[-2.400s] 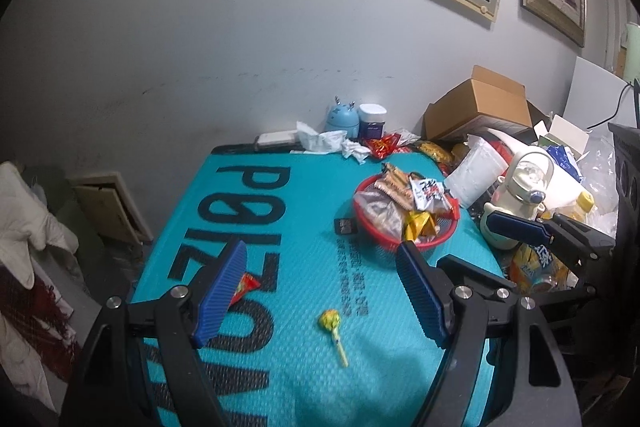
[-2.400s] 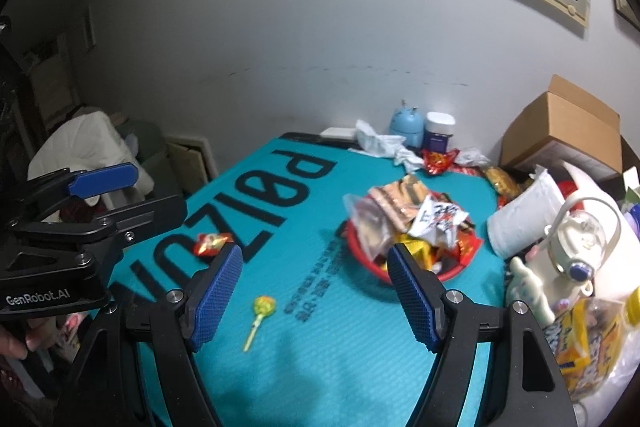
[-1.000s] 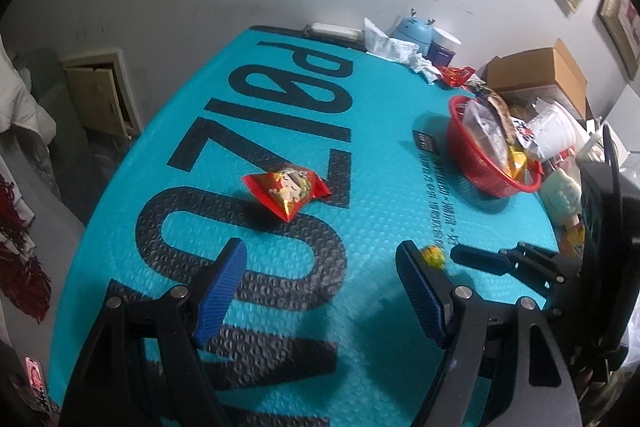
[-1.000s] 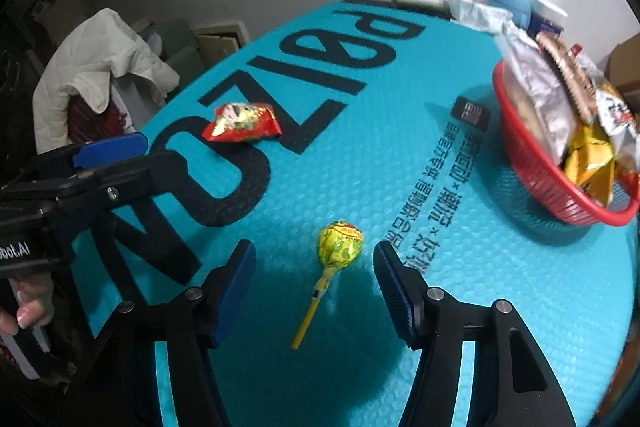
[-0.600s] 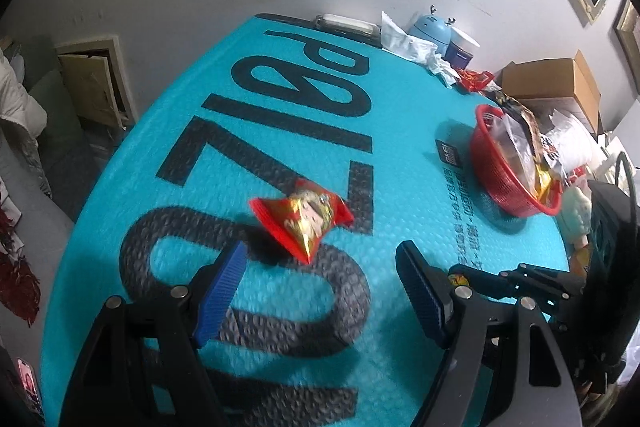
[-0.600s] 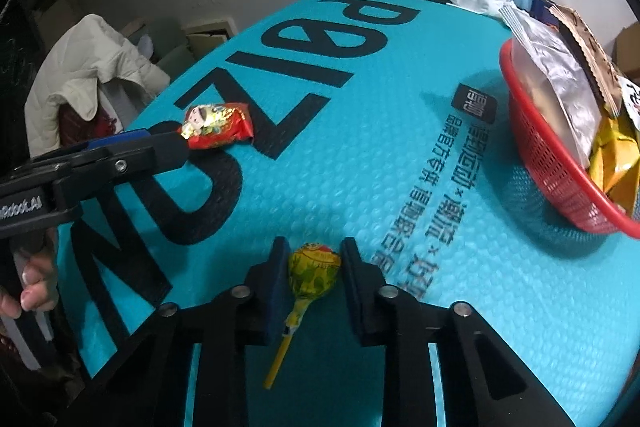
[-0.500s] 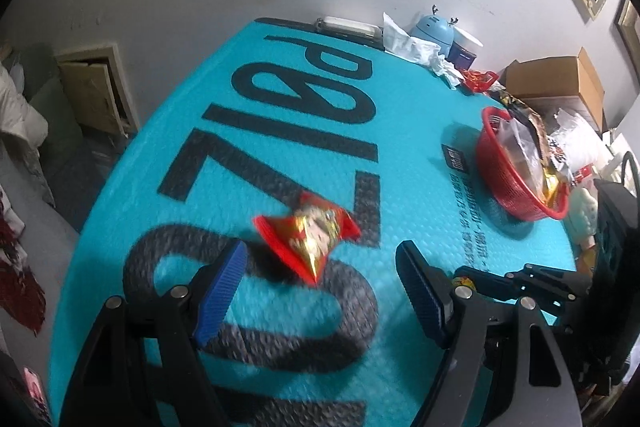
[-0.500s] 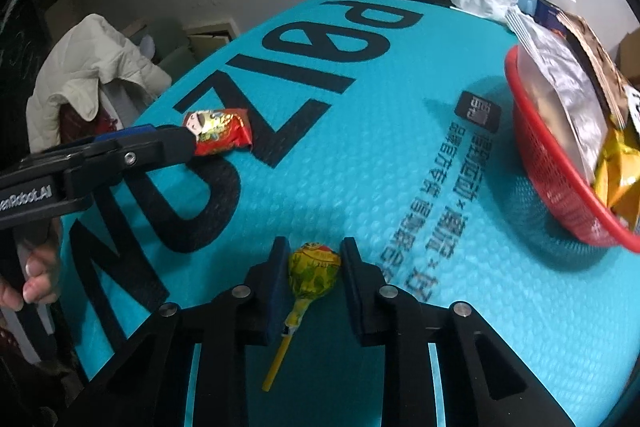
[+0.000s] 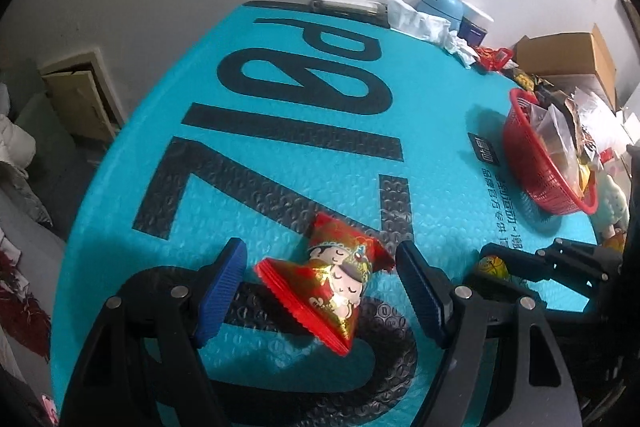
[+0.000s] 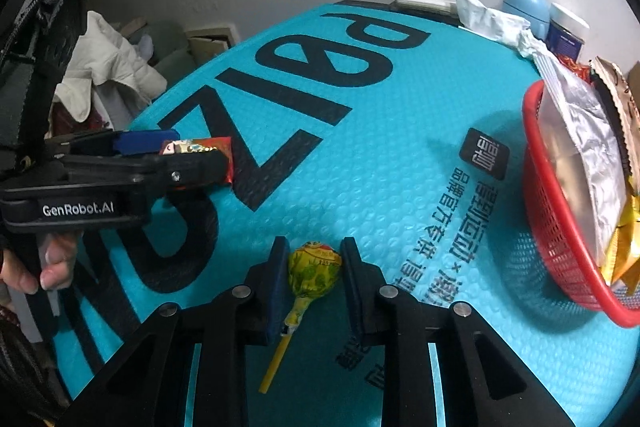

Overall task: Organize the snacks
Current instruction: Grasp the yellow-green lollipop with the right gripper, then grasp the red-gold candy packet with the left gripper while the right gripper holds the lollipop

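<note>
A red snack packet (image 9: 332, 279) with a cartoon figure lies on the teal mat (image 9: 280, 115). My left gripper (image 9: 320, 279) straddles it and its jaws are closing, but the blue pads (image 9: 224, 283) stand slightly off it on both sides. In the right wrist view, my right gripper (image 10: 314, 259) is shut on the head of a yellow-green lollipop (image 10: 314, 269), whose yellow stick trails back along the mat. A red basket (image 10: 556, 223) heaped with snack bags stands at the right. The right wrist view also shows the left gripper (image 10: 196, 151) over the packet (image 10: 220, 145).
At the mat's far edge sit a blue round gadget (image 9: 440, 7), crumpled tissue (image 9: 420, 23) and a dark jar (image 9: 474, 27). A cardboard box (image 9: 568, 55) stands behind the basket (image 9: 536, 183). A white jacket (image 10: 108, 67) lies beyond the left edge. A person's hand (image 10: 44, 267) holds the left gripper.
My left gripper has come down and forward until the red packet lies between its pads, and its jaws have narrowed a little. My right gripper has shut on the lollipop head.
</note>
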A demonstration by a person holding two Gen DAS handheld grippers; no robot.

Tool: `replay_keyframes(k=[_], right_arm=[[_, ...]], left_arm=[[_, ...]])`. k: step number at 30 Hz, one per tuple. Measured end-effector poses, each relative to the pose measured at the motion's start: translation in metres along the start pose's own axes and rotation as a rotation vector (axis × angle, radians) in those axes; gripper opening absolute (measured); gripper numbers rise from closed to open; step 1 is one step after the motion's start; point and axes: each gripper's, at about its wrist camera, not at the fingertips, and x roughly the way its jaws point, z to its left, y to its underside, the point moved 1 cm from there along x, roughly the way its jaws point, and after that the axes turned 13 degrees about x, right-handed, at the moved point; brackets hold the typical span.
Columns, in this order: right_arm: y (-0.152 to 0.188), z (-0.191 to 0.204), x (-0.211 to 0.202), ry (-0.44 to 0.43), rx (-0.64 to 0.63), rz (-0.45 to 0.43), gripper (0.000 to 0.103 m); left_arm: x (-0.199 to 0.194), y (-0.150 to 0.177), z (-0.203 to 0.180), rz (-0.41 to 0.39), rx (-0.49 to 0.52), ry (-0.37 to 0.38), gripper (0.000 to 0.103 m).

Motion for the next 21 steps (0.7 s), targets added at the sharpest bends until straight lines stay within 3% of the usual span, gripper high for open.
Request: replay_keyframes(k=[2, 4, 7, 12, 14, 15, 21], right_arm=[[0.000, -0.002, 0.000, -0.006, 0.010, 0.003, 0.027], [0.001, -0.004, -0.001, -0.012, 0.018, 0.010, 0.032], [0.003, -0.006, -0.003, -0.026, 0.031, 0.009, 0.045], [0.009, -0.005, -0.006, -0.016, 0.033, 0.000, 0.045], [0.012, -0.004, -0.007, -0.005, 0.022, -0.003, 0.035], [0.013, -0.003, -0.007, 0.004, 0.016, -0.007, 0.025], [0.016, -0.006, -0.012, -0.036, 0.042, -0.002, 0.025]], left_arm=[[0.003, 0.001, -0.001, -0.002, 0.001, 0.009, 0.051], [0.004, 0.001, -0.003, -0.011, 0.017, 0.000, 0.039], [0.004, 0.003, -0.008, -0.014, 0.045, -0.003, 0.036], [0.000, 0.009, -0.013, -0.011, 0.036, 0.012, 0.035], [-0.002, 0.013, -0.016, -0.011, 0.031, 0.008, 0.035], [-0.004, 0.014, -0.016, -0.010, 0.030, 0.006, 0.035], [-0.014, 0.027, -0.022, -0.002, 0.000, 0.032, 0.035]])
